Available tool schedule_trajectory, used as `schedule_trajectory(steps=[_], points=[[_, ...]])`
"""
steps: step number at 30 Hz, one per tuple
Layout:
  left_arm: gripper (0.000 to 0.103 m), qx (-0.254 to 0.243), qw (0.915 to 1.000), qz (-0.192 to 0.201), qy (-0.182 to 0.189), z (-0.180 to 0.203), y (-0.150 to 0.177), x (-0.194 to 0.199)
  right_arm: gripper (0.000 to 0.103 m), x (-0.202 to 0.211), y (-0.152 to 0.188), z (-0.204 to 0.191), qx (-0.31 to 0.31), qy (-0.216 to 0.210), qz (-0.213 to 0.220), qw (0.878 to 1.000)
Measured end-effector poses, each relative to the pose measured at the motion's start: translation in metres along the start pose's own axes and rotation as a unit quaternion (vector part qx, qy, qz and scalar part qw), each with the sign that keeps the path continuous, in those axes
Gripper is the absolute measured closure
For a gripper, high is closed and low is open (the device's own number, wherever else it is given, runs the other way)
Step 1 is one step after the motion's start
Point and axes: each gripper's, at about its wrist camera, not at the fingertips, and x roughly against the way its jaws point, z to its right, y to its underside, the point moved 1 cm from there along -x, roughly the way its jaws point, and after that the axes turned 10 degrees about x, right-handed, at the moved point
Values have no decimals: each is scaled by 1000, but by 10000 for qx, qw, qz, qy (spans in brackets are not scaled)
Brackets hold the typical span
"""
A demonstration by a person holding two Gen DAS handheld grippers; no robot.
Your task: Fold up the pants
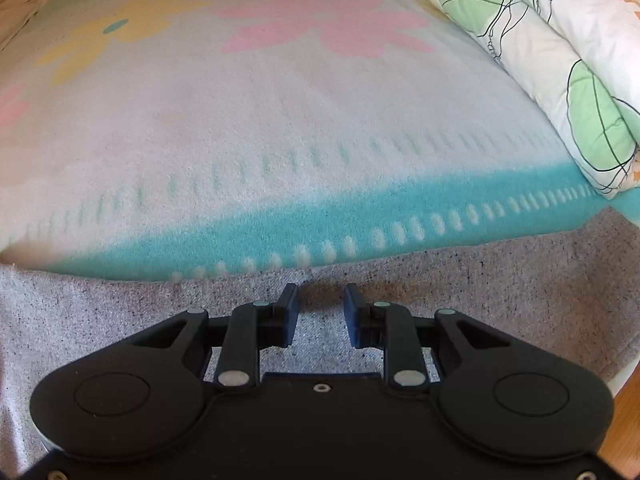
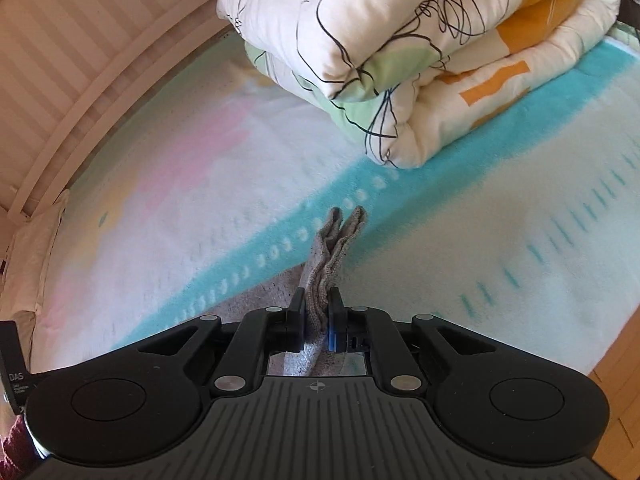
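While the bed (image 1: 280,120) lies broad under its flowered blanket, I'd lift slowly and carry the pinched edge straight across. Grey speckled pants (image 1: 480,300) lie flat along the near bed edge. My left gripper (image 1: 321,300) hovers apart above them; my right gripper (image 2: 318,308) is clamped on a bunched hem.

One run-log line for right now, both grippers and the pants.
right gripper: shut on bunched edge of grey pants | left gripper: open, over the pants, nothing gripped | blanket: under pants | fold: not yet made
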Motion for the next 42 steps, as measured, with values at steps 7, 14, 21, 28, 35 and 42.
schedule_trajectory(steps=[7, 14, 21, 28, 35, 42], points=[[70, -130, 9992, 98, -356, 15, -4, -22, 93, 6, -5, -5, 22, -182, 190, 9997], [70, -138, 9998, 118, -63, 12, 31, 23, 93, 10, -9, -9, 26, -262, 274, 9993], [70, -663, 9975, -227, 104, 18, 91, 26, 93, 14, -9, -22, 177, -223, 334, 9990], [70, -241, 9980, -399, 428, -10, 72, 38, 93, 29, -12, -72, 702, -476, 612, 9945], [69, 206, 9997, 126, 105, -85, 33, 76, 93, 36, -5, -175, 1376, -1579, 779, 9747], [67, 883, 9950, 462, -112, -166, 9, 103, 93, -7, 46, -311, 2286, -2329, 202, 9450]])
